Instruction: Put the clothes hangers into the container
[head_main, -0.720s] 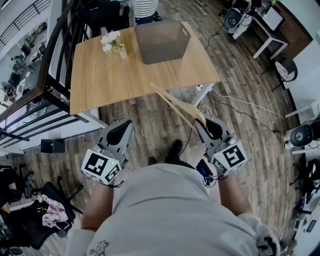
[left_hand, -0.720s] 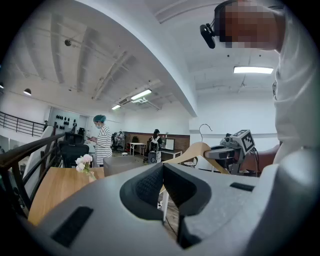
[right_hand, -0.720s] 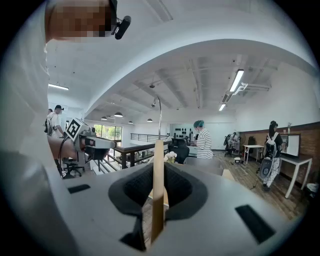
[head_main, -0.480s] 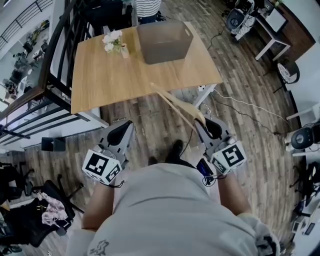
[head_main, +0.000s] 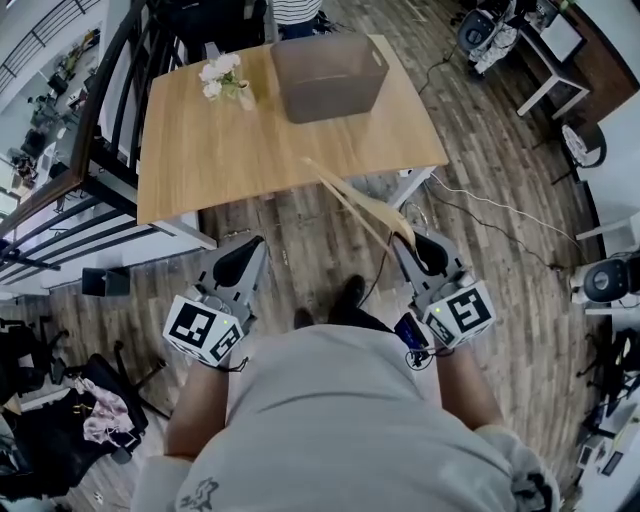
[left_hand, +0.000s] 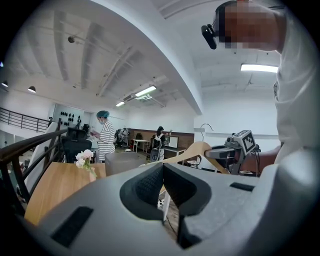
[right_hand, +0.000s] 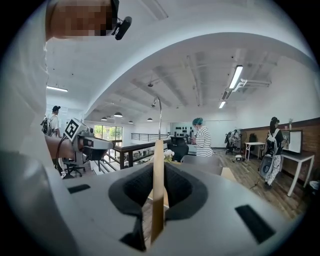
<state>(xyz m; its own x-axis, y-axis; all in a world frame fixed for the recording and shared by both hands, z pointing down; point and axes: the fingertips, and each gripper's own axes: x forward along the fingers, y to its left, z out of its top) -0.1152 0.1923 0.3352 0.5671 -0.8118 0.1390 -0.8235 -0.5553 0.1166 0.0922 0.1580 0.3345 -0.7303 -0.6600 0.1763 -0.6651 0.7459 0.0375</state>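
Grey open-topped container (head_main: 330, 95) on the wooden table's (head_main: 200, 150) far side, vase of pale flowers (head_main: 222, 78) just left of it, right gripper (head_main: 408, 238) clamped on a wooden hanger (head_main: 355, 200) reaching over the table's near edge, left gripper's (head_main: 252, 245) jaws together, empty.

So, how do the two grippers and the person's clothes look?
The left gripper and right gripper are grey plastic with black padded hollows at the jaws. Each carries a white cube with black square markers. The person wears a light grey top.
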